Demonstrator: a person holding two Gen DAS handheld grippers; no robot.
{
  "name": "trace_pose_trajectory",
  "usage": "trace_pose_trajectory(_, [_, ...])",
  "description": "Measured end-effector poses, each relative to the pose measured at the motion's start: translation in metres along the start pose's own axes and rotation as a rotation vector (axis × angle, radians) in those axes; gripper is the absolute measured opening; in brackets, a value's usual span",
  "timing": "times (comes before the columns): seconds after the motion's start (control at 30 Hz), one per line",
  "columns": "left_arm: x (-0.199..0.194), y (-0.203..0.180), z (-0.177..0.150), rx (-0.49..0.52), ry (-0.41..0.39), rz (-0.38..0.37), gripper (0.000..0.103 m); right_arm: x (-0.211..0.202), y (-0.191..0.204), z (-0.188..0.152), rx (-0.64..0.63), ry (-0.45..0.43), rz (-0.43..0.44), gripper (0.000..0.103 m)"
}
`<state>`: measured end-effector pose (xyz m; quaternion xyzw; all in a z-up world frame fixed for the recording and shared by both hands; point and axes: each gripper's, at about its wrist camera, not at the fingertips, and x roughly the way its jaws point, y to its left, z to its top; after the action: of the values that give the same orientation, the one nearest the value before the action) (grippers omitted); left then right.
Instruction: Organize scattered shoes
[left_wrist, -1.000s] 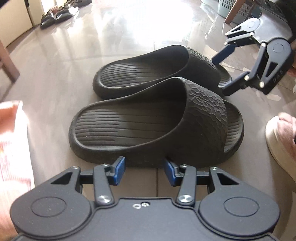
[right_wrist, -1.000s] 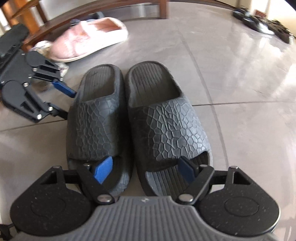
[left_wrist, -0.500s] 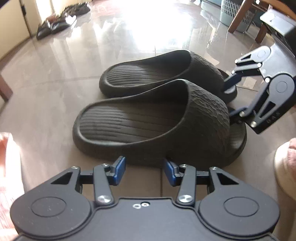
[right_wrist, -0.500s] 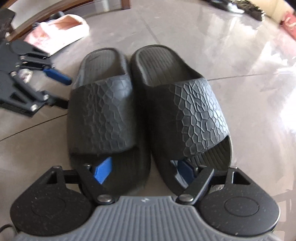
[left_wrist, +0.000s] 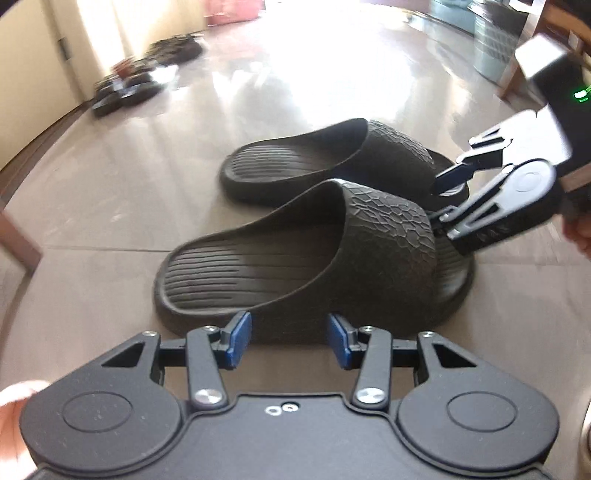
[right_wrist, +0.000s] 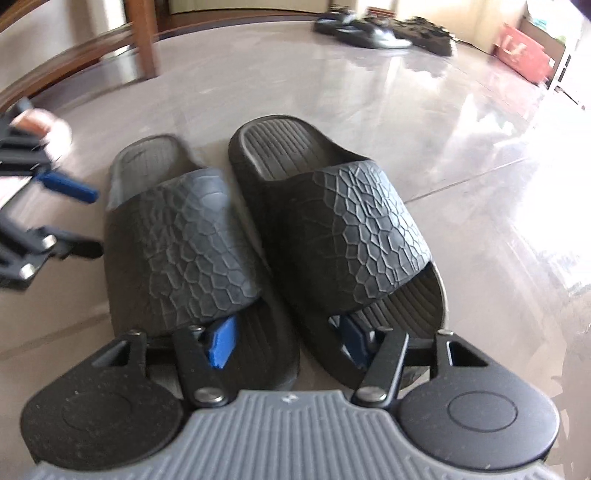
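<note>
Two black textured slides lie side by side on the glossy floor. In the left wrist view the near slide (left_wrist: 332, 251) is just ahead of my left gripper (left_wrist: 290, 341), which is open at its outer side wall with nothing between the fingers; the far slide (left_wrist: 314, 162) lies behind it. My right gripper (right_wrist: 288, 341) has one blue finger in each toe opening, left slide (right_wrist: 184, 243) and right slide (right_wrist: 343, 229), and is shut on their adjoining inner walls. The right gripper (left_wrist: 443, 197) shows at the toes, and the left gripper (right_wrist: 74, 218) beside the left slide.
A row of dark shoes (right_wrist: 384, 29) lies far off by the wall, also seen as dark shoes (left_wrist: 144, 81). A wooden leg (right_wrist: 144, 40) stands at the back left and a pink slipper (right_wrist: 40, 125) lies at the far left. A red box (right_wrist: 524, 51) and a basket (left_wrist: 495, 48) stand at the edges.
The right gripper's fingers have drawn closer together inside the toe openings. Both views have swung toward the far row of shoes with the slides staying in front. The pink slipper has slid away leftward.
</note>
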<state>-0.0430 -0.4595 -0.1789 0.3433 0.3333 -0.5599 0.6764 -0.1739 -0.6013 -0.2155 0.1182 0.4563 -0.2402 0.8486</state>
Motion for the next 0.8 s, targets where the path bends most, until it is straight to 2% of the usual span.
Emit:
trace_pose_trajectory(0.07, [-0.016,0.008,-0.008,-0.034,0.005,0.009,0.046,0.002,-0.007,0.009,0.029,0.002,-0.014,0.063])
trace_pose_trajectory(0.17, [-0.058,0.029,-0.045,-0.14,0.002,0.035,0.046,-0.018,-0.004,0.004,-0.022,-0.016,-0.017,0.064])
trace_pose_trajectory(0.23, [-0.092,0.049,-0.08,-0.238,-0.02,0.087,0.046,-0.038,-0.001,-0.011,-0.064,-0.018,-0.051,0.064])
trace_pose_trajectory(0.27, [-0.098,0.056,-0.085,-0.265,-0.026,0.11,0.046,-0.049,0.001,-0.02,-0.071,-0.017,-0.067,0.064])
trace_pose_trajectory(0.33, [-0.124,0.073,-0.112,-0.361,-0.046,0.192,0.046,-0.067,0.006,-0.035,-0.053,-0.02,-0.051,0.064])
trace_pose_trajectory(0.43, [-0.159,0.098,-0.148,-0.508,-0.087,0.319,0.046,-0.087,0.015,-0.039,-0.054,-0.047,0.065,0.065])
trace_pose_trajectory(0.53, [-0.192,0.116,-0.175,-0.639,-0.146,0.42,0.046,-0.09,0.056,-0.017,-0.116,-0.102,0.204,0.065])
trace_pose_trajectory(0.6, [-0.211,0.113,-0.192,-0.66,-0.164,0.478,0.046,-0.086,0.083,0.003,-0.129,-0.121,0.293,0.065])
trace_pose_trajectory(0.63, [-0.22,0.11,-0.2,-0.657,-0.167,0.504,0.046,-0.083,0.103,0.018,-0.133,-0.13,0.368,0.065])
trace_pose_trajectory(0.7, [-0.23,0.102,-0.213,-0.654,-0.159,0.525,0.043,-0.079,0.134,0.036,-0.16,-0.146,0.454,0.065])
trace_pose_trajectory(0.8, [-0.235,0.103,-0.22,-0.672,-0.152,0.494,0.035,-0.083,0.195,0.06,-0.287,-0.185,0.55,0.065])
